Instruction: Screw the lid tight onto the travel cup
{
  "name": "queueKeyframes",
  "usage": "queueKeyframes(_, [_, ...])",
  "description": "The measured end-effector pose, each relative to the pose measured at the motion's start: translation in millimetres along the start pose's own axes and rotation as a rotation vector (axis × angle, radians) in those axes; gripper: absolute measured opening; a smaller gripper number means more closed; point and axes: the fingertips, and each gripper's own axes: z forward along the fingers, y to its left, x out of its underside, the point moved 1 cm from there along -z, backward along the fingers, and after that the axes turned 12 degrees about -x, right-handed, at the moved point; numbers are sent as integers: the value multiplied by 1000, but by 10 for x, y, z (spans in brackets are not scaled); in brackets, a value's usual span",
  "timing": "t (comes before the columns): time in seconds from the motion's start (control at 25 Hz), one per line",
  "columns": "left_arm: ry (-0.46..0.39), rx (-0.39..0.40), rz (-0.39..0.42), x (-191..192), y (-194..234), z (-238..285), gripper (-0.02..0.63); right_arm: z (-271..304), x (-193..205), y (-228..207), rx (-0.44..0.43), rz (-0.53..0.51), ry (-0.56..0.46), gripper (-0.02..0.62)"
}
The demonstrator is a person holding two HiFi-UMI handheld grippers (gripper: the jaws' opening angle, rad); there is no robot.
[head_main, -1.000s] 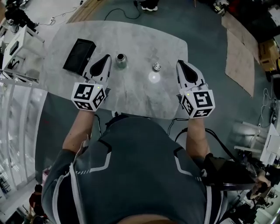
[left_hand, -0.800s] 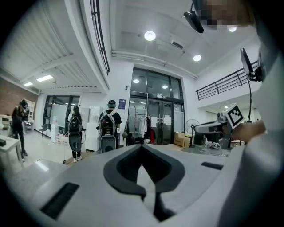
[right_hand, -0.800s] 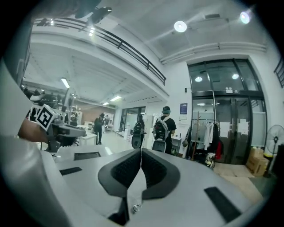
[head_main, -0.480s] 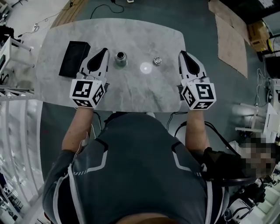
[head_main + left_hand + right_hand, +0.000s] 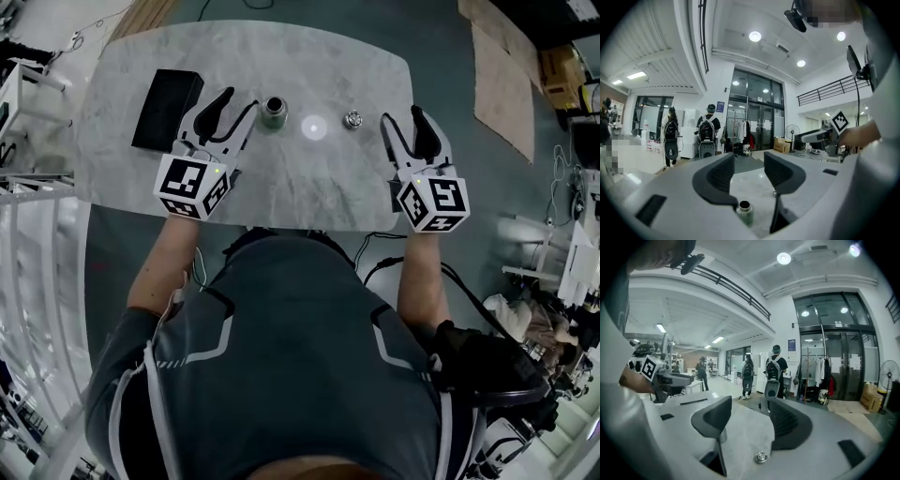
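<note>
The steel travel cup (image 5: 274, 112) stands upright and open-topped on the grey marble table (image 5: 309, 183). Its small round lid (image 5: 352, 119) lies apart, to the cup's right. My left gripper (image 5: 237, 103) sits just left of the cup, its jaws opening with nothing between them. In the left gripper view the cup (image 5: 744, 212) stands low between the jaws of that gripper (image 5: 749, 164), ahead of them and untouched. My right gripper (image 5: 403, 120) rests right of the lid, jaws opening and empty. The right gripper view has the lid (image 5: 761, 456) lying ahead of that gripper (image 5: 749, 417).
A flat black box (image 5: 167, 109) lies on the table at the far left, beside my left gripper. A bright lamp reflection (image 5: 313, 126) shows between cup and lid. Both grippers hover near the table's front edge. People with backpacks stand far off in the hall.
Both grippers' jaws were shut and now stand parted. The left gripper has turned slightly toward the cup. Cup and lid have not moved on the table.
</note>
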Motion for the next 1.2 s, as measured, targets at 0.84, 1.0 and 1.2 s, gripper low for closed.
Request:
queueKeyframes(0.84, [280,-143,28,1445,-156,386,380,276,1188,-581,-83,39,120,331])
queueKeyframes(1.0, [337,-102,7,1885,-233,475,380,465,1742,-618,-114,90,187,331])
queueKeyframes(1.2, [363,-71,2,2365,-64,552,380,876,2275,-432,-137,150,246,331])
